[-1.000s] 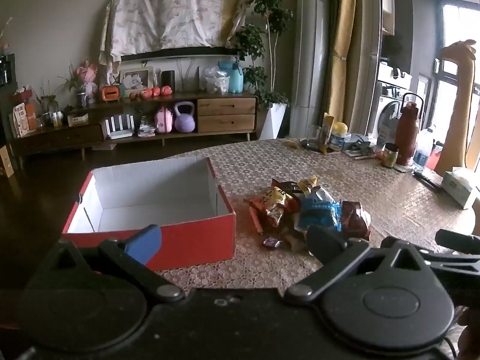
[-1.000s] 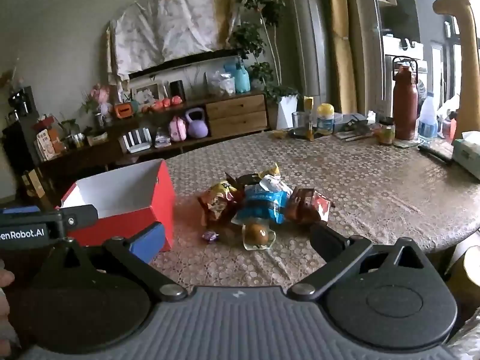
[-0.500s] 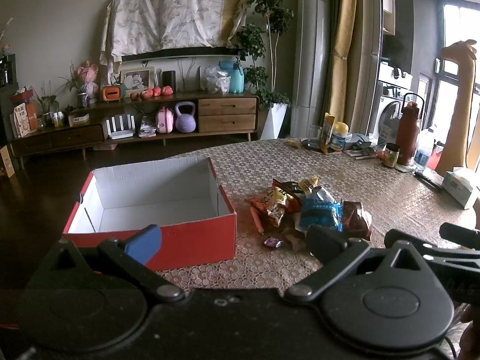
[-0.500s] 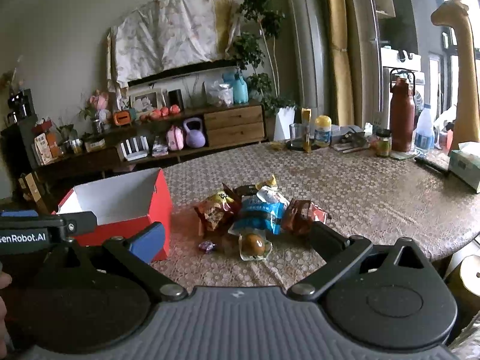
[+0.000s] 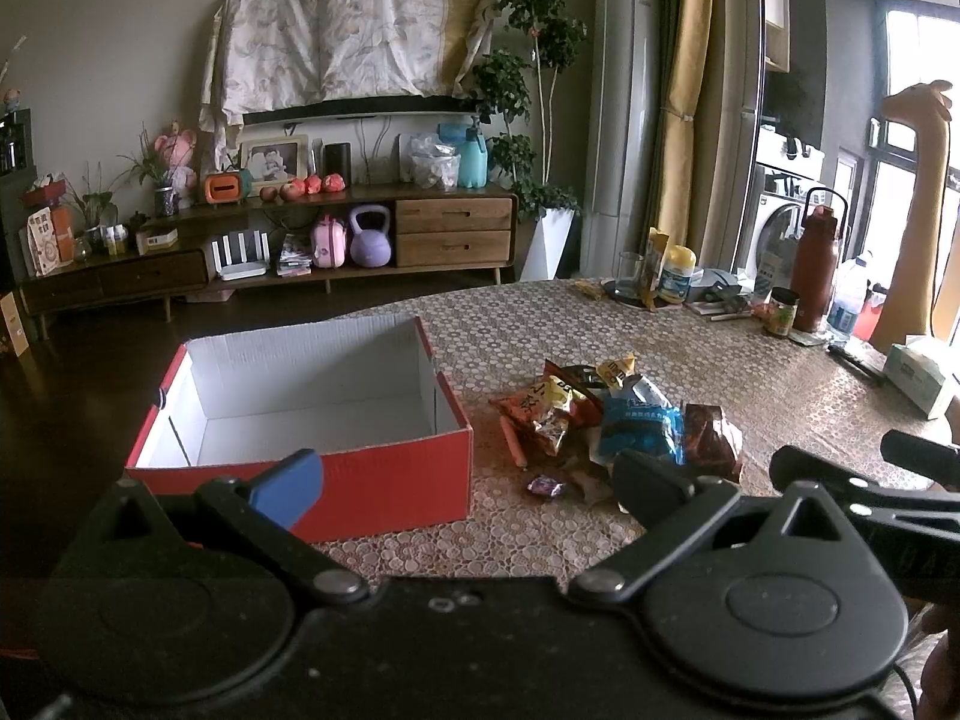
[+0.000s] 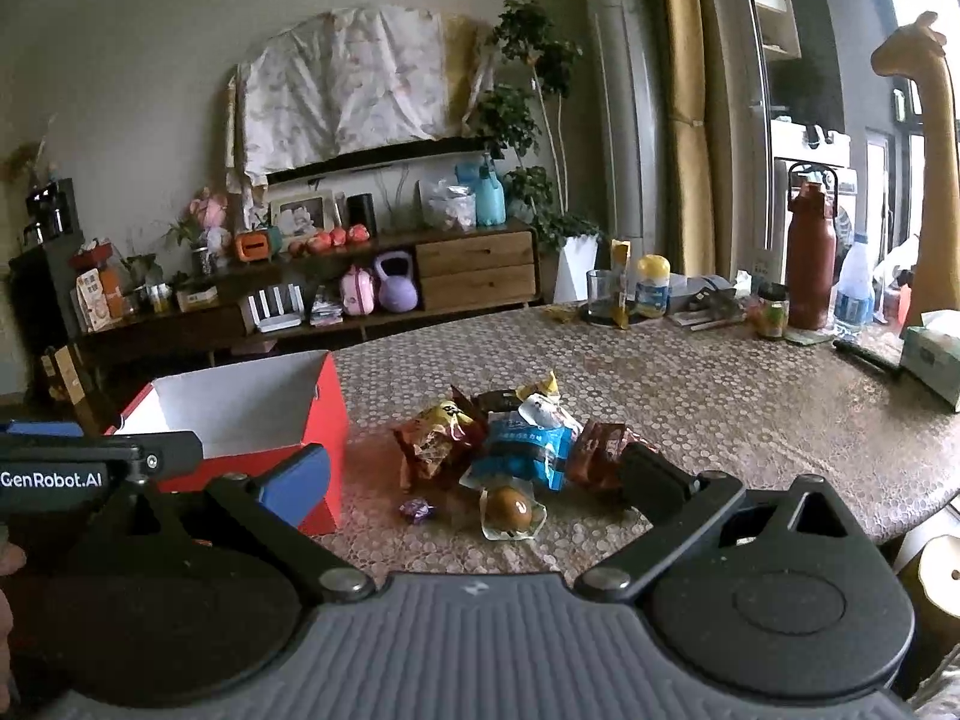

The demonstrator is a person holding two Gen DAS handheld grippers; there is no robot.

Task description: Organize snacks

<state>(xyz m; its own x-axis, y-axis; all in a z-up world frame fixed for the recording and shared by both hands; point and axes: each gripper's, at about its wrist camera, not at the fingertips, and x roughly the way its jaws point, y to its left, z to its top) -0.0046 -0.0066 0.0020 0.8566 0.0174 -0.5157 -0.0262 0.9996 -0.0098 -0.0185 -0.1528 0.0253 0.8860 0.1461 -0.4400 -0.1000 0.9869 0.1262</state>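
- The snack pile (image 6: 510, 444) lies on the patterned tablecloth (image 6: 720, 396), just right of the red box (image 5: 384, 480); none of it is inside the box.
- In the pile: a blue packet (image 6: 522, 447) in the middle, an orange-brown chip bag (image 6: 432, 441) to its left, a dark red-brown packet (image 6: 600, 450) to its right, and a yellow-tipped wrapper (image 6: 540, 387) at the back.
- A clear-wrapped brown egg-like snack (image 6: 510, 510) sits at the near edge of the pile, touching the blue packet; a small purple candy (image 6: 418, 509) lies apart to its left, and a thin orange stick (image 5: 513, 441) lies between the pile and the box.
- The red box is open on top, its white inside bare, with one corner at the table edge.
- The right gripper (image 6: 474, 474) hovers low, level, facing the pile; its fingers are spread wide with nothing between them, the egg snack and candy lying ahead in the gap.
- The left gripper (image 5: 468, 480) hovers level to the left, facing the box's near right corner; its fingers are likewise spread wide and empty.
- Each gripper shows at the edge of the other's view, side by side.
- Farther back on the table stand a brown flask (image 6: 810, 258), a glass (image 6: 600, 294) and a tissue box (image 6: 930, 354).
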